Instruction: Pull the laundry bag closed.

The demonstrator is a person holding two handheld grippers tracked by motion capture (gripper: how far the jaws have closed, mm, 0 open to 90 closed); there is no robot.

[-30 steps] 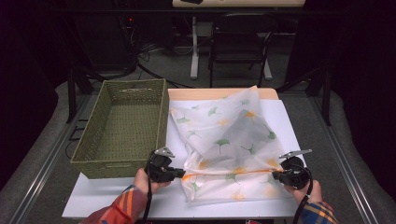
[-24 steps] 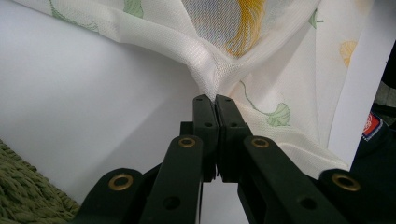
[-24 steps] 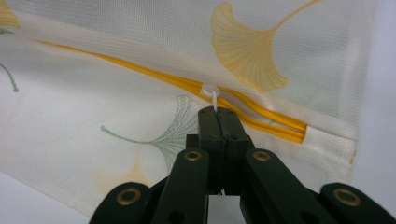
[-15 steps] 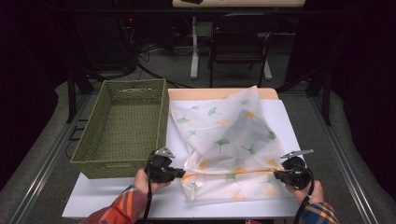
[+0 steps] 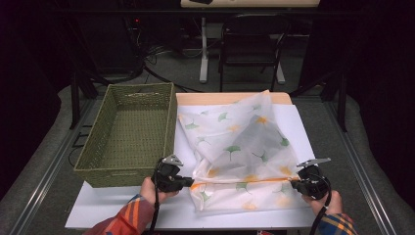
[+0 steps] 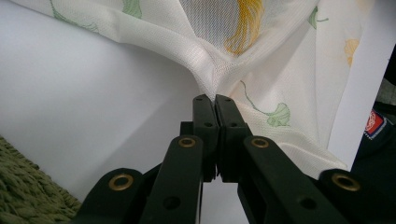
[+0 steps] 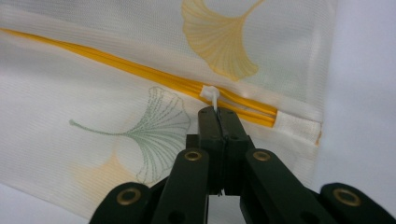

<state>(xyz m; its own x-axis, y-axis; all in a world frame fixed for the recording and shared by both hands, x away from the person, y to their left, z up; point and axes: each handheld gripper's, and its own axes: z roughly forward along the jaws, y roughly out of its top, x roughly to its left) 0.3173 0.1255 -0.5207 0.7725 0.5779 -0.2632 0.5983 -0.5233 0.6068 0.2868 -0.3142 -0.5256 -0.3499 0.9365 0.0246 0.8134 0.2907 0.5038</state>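
the table (image 5: 112, 208) is covered with a white sheet, and nothing on it has moved since the earlier frames. the green basket (image 5: 128, 132) stands at the left side, same place as before. the bag (image 5: 242, 152), a white mesh one with ginkgo leaves printed on it, lies just beside the basket at the right, spread flat with some folds, same shape as a second ago. its orange zipper (image 5: 244, 180) runs across the near part, between the two hands.

the left gripper (image 5: 190, 183) has not moved; its jaws are closed on the bag at the zipper's left end, and in the left gripper view the fabric (image 6: 212, 70) is pinched into a point between them. the right gripper (image 5: 295, 184) is also in the same place, jaws closed on the white pull (image 7: 210, 95) of the zipper at the right end.
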